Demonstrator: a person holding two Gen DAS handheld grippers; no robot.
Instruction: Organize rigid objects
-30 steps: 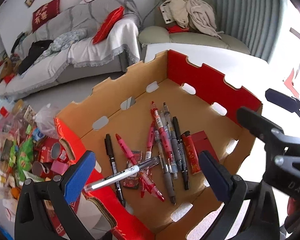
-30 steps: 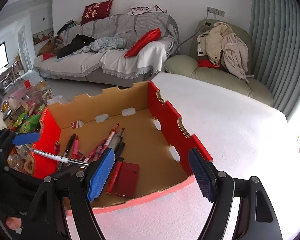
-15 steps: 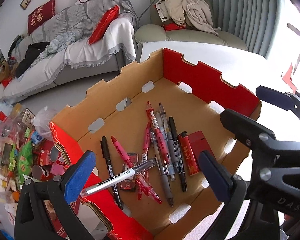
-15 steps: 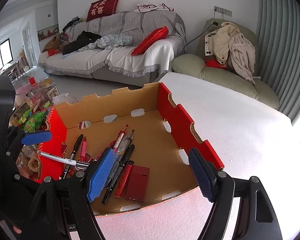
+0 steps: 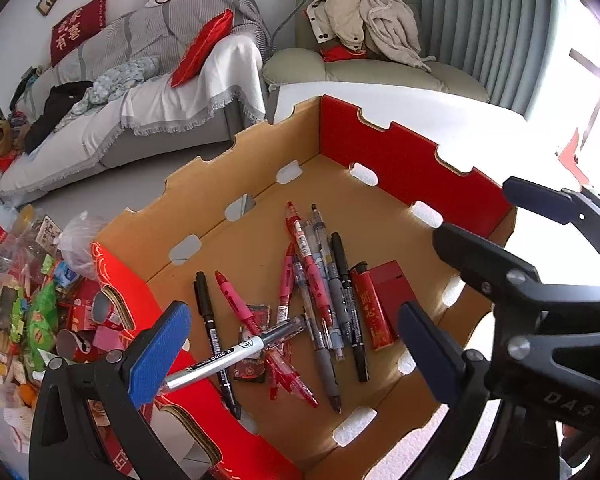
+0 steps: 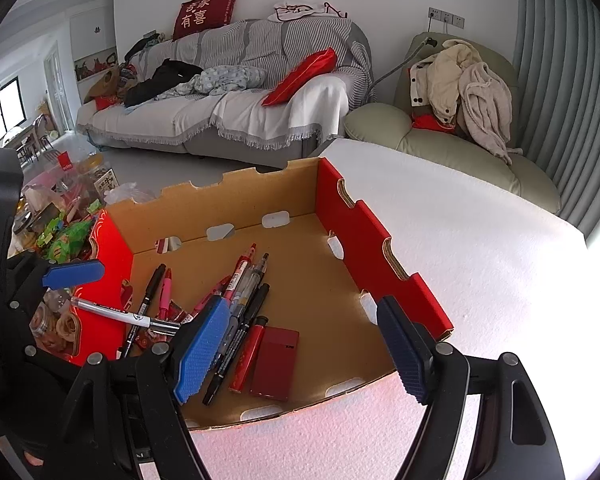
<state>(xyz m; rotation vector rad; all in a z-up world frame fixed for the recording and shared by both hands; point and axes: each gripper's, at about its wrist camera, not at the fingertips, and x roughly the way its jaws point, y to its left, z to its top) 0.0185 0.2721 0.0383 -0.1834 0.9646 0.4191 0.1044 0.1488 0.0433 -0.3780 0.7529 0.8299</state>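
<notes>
A: Pen (image 5: 236,354), silver with a clear cap, sticks to the left gripper's (image 5: 290,354) blue left pad, jaws apart, above the near-left wall of the cardboard box (image 5: 404,172).

B: Right gripper (image 6: 300,350) gapes wide, nothing between its pads. Farther in, pens, a red lighter (image 5: 370,306) and a dark red case (image 5: 392,290) lie on the box floor.

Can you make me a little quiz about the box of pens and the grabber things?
1. True or false: the right gripper is squeezing a pen.
2. What lies next to the red lighter? A) a dark red flat case B) scissors C) a spoon
3. Fill in: the pens lie inside a cardboard ___.
Key: 1 false, its jaws stand open and empty; 2 A; 3 box.
</notes>
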